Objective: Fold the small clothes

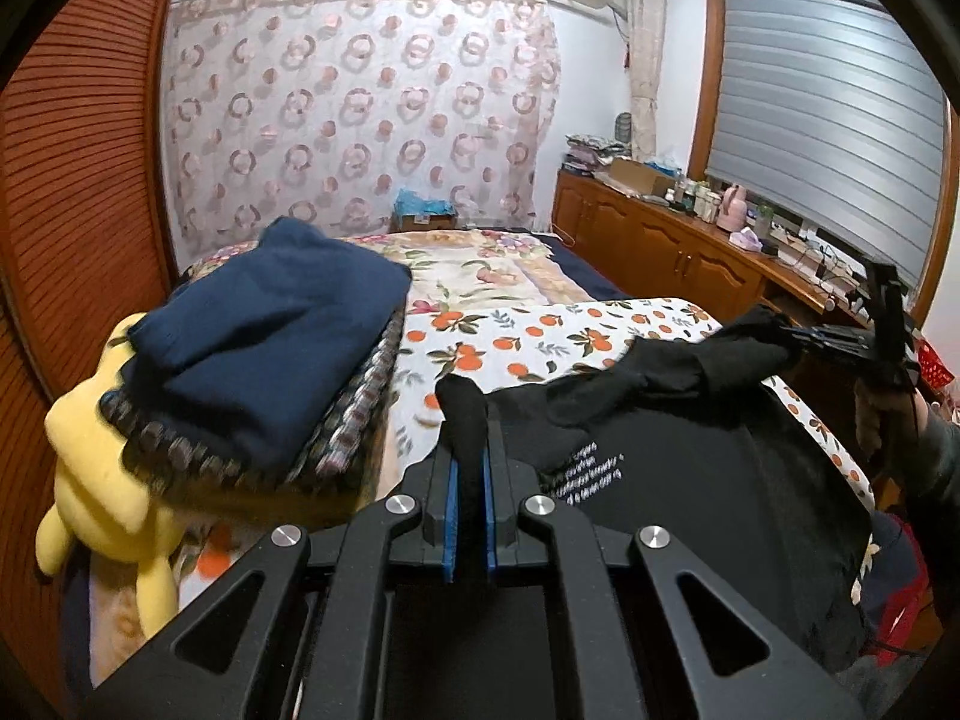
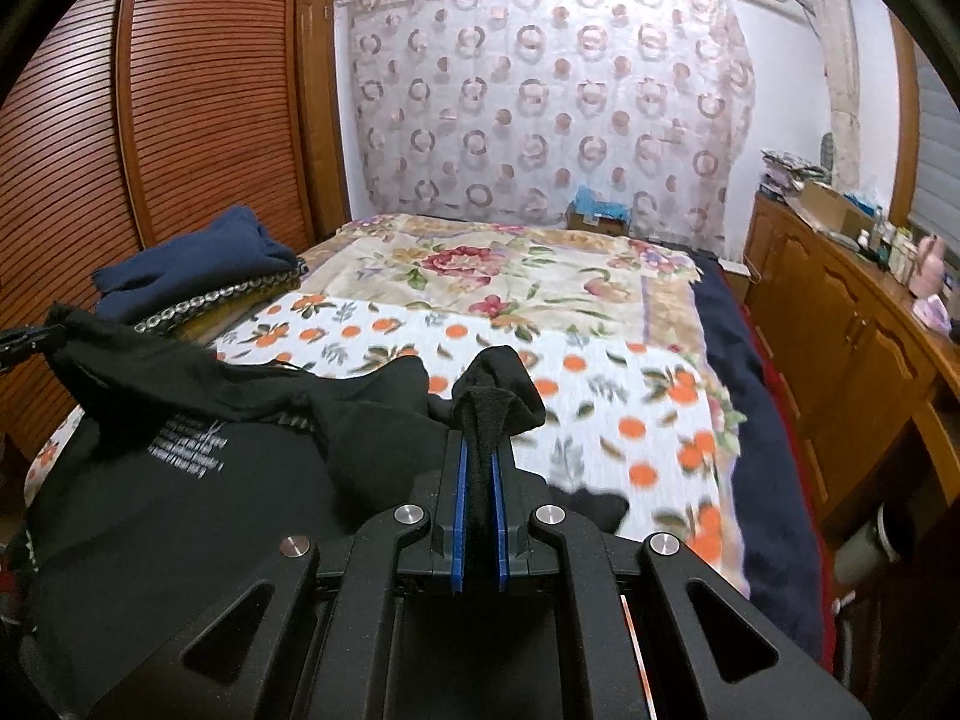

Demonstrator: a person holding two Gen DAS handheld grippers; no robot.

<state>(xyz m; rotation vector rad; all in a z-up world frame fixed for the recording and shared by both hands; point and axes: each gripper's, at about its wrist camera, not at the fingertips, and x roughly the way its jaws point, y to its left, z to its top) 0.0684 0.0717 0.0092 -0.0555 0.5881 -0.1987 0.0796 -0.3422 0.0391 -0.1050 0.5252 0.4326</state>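
A black garment (image 1: 678, 468) with small white lettering hangs spread between my two grippers above the near end of the bed. My left gripper (image 1: 469, 450) is shut on one bunched upper corner of it. My right gripper (image 2: 480, 450) is shut on the other corner, and shows at the right of the left wrist view (image 1: 798, 339). The black garment also shows in the right wrist view (image 2: 198, 480), stretching left to the left gripper's tips at the frame edge. Its lower part drapes below the cameras.
The bed has an orange-print sheet (image 2: 600, 420) and a floral blanket (image 2: 480, 270) behind it. A folded navy garment (image 1: 270, 336) lies on a patterned cushion at the left, beside a yellow plush toy (image 1: 102, 480). A wooden cabinet (image 2: 852, 324) runs along the right.
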